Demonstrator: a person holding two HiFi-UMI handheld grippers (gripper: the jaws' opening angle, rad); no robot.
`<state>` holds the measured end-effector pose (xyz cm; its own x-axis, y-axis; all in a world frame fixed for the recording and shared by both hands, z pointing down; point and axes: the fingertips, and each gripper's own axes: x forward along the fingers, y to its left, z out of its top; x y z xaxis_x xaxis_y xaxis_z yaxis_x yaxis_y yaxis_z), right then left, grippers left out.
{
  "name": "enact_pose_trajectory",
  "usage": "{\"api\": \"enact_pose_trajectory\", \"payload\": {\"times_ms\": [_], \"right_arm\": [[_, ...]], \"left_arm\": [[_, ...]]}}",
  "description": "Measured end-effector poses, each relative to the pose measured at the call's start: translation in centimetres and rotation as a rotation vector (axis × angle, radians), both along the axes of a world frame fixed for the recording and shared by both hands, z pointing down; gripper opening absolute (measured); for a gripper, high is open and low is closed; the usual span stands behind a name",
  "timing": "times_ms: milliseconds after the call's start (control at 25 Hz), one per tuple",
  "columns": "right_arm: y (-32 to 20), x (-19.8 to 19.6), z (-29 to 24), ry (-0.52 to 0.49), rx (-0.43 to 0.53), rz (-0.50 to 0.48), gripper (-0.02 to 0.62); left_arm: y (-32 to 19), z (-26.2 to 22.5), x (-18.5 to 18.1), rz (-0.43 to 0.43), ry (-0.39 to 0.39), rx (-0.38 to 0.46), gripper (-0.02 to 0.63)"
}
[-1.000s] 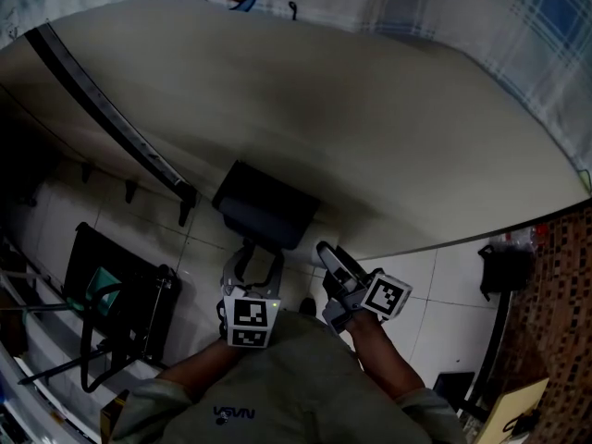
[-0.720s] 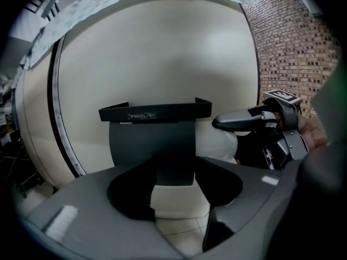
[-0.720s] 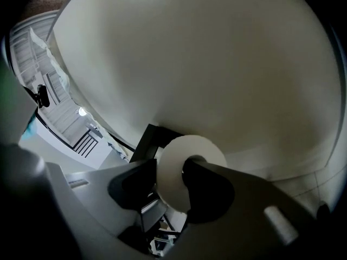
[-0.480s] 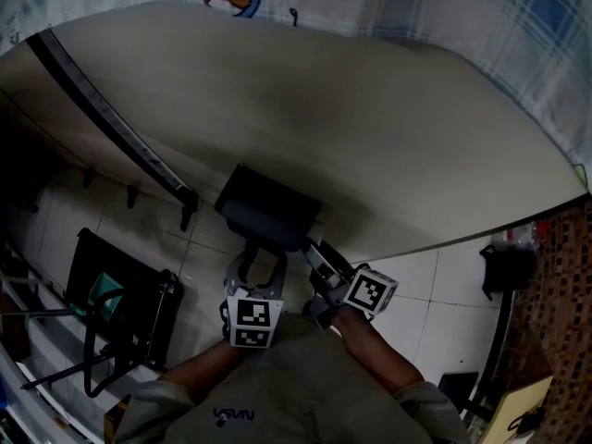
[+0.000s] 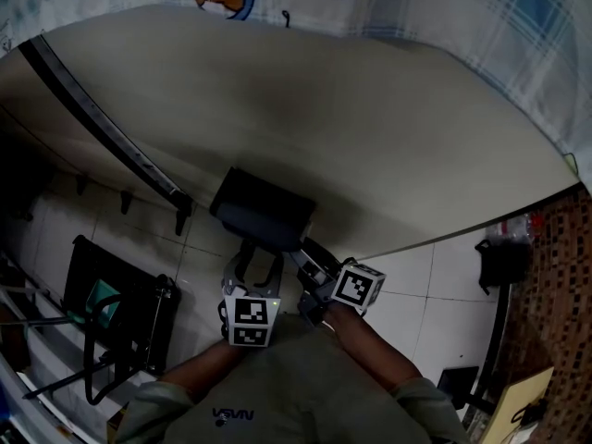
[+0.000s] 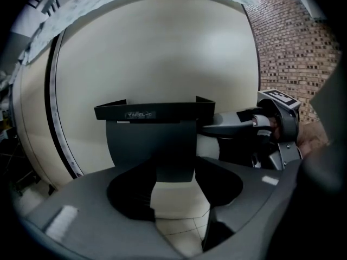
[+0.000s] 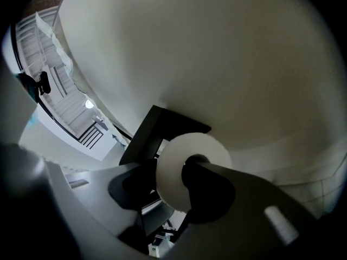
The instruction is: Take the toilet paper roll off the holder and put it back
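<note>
Right gripper (image 5: 305,252) is in at the side of the black wall-mounted holder (image 5: 264,211), hard up against the cream wall (image 5: 388,128). Its own view shows the grip. One jaw is poked into the core of the white toilet paper roll (image 7: 172,169) and the other sits on the roll's outside. They have just been closing a touch, and the paper wall is pinched between them. The roll is on the holder (image 7: 154,129), tucked under the dark body with its round end face turned to the camera.

Over to the left gripper (image 5: 256,257), parked just beneath the holder. Its jaws stand apart and clamp nothing. The lower edge of the holder's curved front cover (image 6: 149,145) shows in the gap between them (image 6: 176,191).

From that side, a sliver of the roll (image 6: 207,145) peeks out to the right of the cover. The right gripper (image 6: 211,129) reaches in from the right, level with it.
</note>
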<state>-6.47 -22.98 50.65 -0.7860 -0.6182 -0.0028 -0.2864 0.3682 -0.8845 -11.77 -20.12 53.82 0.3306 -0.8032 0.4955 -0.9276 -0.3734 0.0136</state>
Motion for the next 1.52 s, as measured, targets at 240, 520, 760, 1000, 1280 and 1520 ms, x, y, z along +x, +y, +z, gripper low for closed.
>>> {"api": "enact_pose_trajectory", "payload": {"times_ms": [240, 520, 760, 1000, 1280, 1520], "right_arm": [[1.5, 1.9, -0.3, -0.035, 0.027, -0.003, 0.156], [2.5, 3.5, 1.3, 0.038, 0.025, 0.039, 0.033], [2.0, 2.5, 1.2, 0.079, 0.038, 0.023, 0.0], [1.5, 1.5, 1.2, 0.109, 0.037, 0.014, 0.0], [0.5, -0.5, 1.1, 0.128, 0.046, -0.005, 0.0], [0.2, -2.1, 1.0, 0.172, 0.063, -0.042, 0.0]], "left_arm": [[-0.2, 0.1, 0.1, 0.01, 0.008, -0.003, 0.232], [-0.2, 0.1, 0.1, 0.015, 0.014, -0.002, 0.232], [0.0, 0.1, 0.1, 0.023, 0.015, 0.001, 0.232], [0.2, 0.0, 0.1, 0.043, 0.012, 0.002, 0.23], [0.7, 0.0, 0.1, 0.075, 0.014, 0.004, 0.215], [0.9, -0.1, -0.2, 0.079, 0.031, 0.002, 0.153]]}}
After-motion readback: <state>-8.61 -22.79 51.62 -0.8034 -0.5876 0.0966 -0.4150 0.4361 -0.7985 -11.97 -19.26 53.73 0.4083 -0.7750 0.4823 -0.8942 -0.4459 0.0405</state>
